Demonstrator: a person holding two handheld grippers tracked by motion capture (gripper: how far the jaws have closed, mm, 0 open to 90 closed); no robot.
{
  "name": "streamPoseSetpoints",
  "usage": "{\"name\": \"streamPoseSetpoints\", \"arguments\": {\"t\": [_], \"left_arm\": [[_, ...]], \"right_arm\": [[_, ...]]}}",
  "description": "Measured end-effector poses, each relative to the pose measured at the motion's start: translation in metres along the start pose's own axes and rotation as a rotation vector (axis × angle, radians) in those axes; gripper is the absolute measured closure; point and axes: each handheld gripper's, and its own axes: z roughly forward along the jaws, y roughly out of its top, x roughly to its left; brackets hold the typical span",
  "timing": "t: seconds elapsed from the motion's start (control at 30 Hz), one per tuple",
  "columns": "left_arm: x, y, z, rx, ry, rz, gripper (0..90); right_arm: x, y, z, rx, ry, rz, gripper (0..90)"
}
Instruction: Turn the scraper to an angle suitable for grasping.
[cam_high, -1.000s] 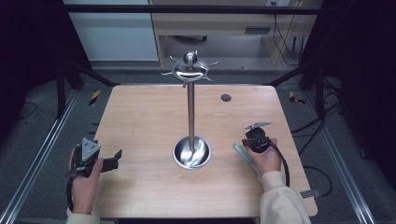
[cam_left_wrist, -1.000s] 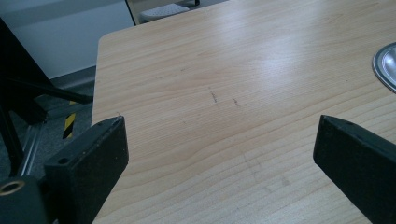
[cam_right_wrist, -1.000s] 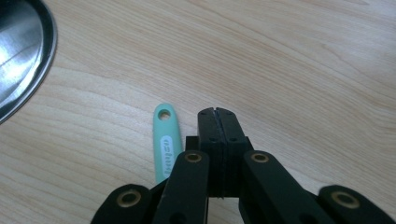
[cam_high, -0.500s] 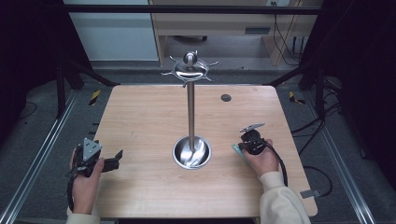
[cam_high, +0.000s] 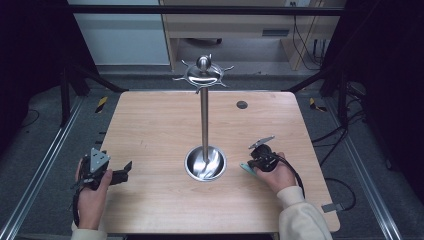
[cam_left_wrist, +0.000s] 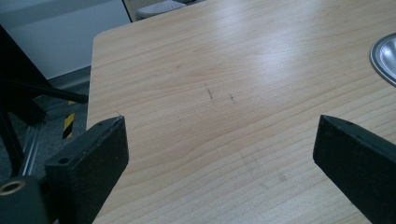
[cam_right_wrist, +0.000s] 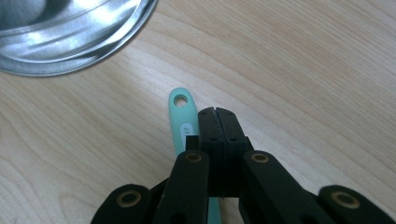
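Mint-green handle (cam_right_wrist: 181, 122) flat on table, just beside closed right tool (cam_right_wrist: 218, 113); left tool (cam_left_wrist: 219, 154) wide.

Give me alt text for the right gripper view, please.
The right hand-held gripper, jaws closed together, sits over a wooden table beside a mint-green handle with a hole at its end. A shiny metal dish fills the upper left corner.

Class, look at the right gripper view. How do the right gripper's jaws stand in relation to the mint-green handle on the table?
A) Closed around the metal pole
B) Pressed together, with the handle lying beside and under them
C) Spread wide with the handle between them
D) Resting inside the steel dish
B: the right gripper has its jaws pressed together, and the mint-green handle lies flat beside and under them on the table.
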Motion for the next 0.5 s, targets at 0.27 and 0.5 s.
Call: {"name": "streamPoseSetpoints", "arguments": {"t": [0.27,0.5], "left_arm": [[0.000,-0.001,0.000,0.007,0.007,0.009,3.1],[-0.003,-0.001,0.001,0.010,0.003,0.019,3.1]], "right_arm": [[0.004,0.010,-0.015,0.003,-0.028,-0.012,89.3],[0.009,0.030,-0.029,0.098,-0.025,-0.071,81.5]]}}
